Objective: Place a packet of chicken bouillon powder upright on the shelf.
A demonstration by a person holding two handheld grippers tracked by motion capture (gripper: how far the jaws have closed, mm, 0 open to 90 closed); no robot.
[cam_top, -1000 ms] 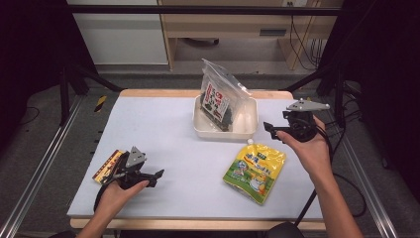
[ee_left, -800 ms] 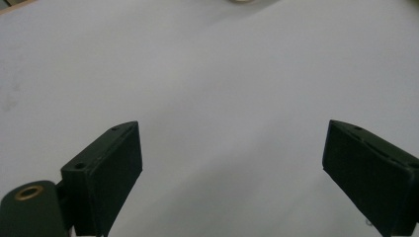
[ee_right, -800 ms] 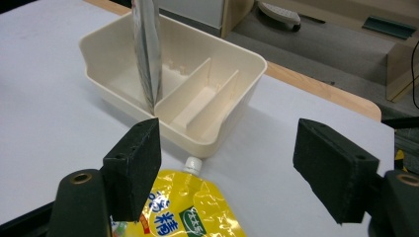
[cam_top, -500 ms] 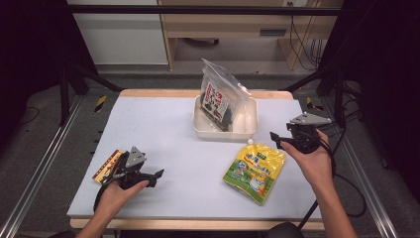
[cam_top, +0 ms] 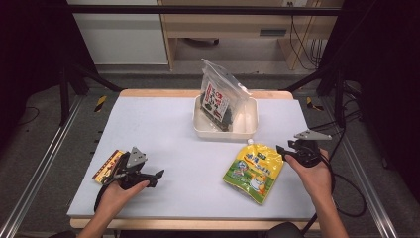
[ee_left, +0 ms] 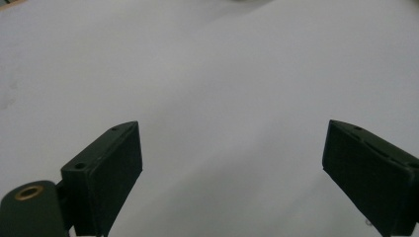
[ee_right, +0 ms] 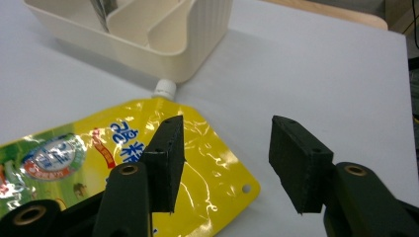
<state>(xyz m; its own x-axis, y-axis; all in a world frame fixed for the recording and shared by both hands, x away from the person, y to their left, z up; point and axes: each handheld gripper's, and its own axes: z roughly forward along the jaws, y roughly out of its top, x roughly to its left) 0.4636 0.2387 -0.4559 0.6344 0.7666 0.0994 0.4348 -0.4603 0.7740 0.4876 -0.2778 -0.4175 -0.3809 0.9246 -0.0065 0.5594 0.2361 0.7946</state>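
Two grippers rest low on the grey table [cam_top: 163, 124] in the high view: left gripper [cam_top: 154, 175] near the front-left, right gripper [cam_top: 283, 150] beside a yellow pouch [cam_top: 253, 171] lying flat, its long axis slanting, white cap [cam_top: 250, 142] toward the cream bin [cam_top: 247, 130]. Left gripper view: jaws spread wide over bare table. Right gripper view: jaws parted over the glossy pouch's corner [ee_right: 232, 185], cap [ee_right: 163, 89] touching the bin [ee_right: 163, 59].

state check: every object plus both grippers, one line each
left gripper: open, empty, low over the mat.
right gripper: open, empty, at the pouch's edge.
yellow spout pouch: lying flat, cap on, cap near the bin.
cream bin: upright, holds the bag.
clear snack bag: standing, leaning in the bin.
flat packet: lying beside the left gripper.
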